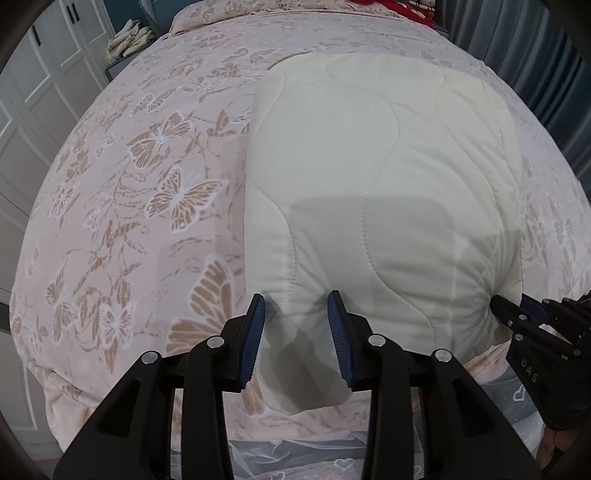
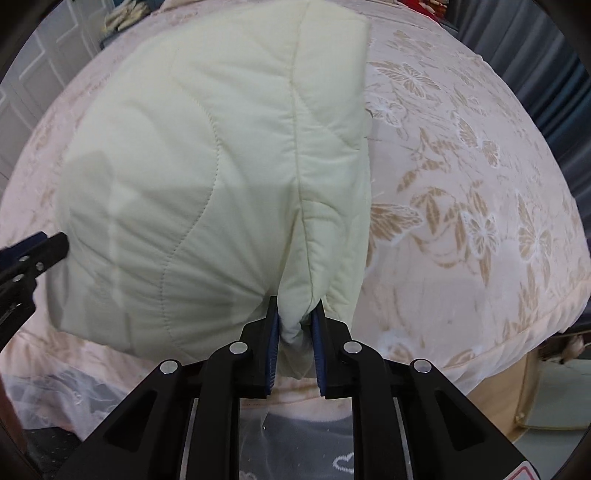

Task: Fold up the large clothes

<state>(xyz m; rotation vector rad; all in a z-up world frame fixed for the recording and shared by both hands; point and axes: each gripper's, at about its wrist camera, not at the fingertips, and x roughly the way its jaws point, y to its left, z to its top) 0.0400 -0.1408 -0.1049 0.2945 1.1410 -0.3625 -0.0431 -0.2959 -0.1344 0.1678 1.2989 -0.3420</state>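
Observation:
A cream quilted garment (image 1: 380,177) lies folded on the bed, its near edge hanging toward me. My left gripper (image 1: 297,306) is open, its blue pads on either side of the garment's near left corner without pinching it. In the right wrist view the same garment (image 2: 192,177) fills the left half. My right gripper (image 2: 295,314) is shut on a bunched fold at the garment's near right edge. The right gripper also shows in the left wrist view (image 1: 517,314), and the left one at the left edge of the right wrist view (image 2: 40,247).
The bed carries a pink quilt with tan butterflies (image 1: 147,192). White wardrobe doors (image 1: 33,110) stand at left, a grey curtain (image 1: 535,55) at right. Red items (image 1: 399,11) and a pillow (image 1: 229,14) lie at the far end. A sheer bed skirt (image 2: 303,435) hangs below.

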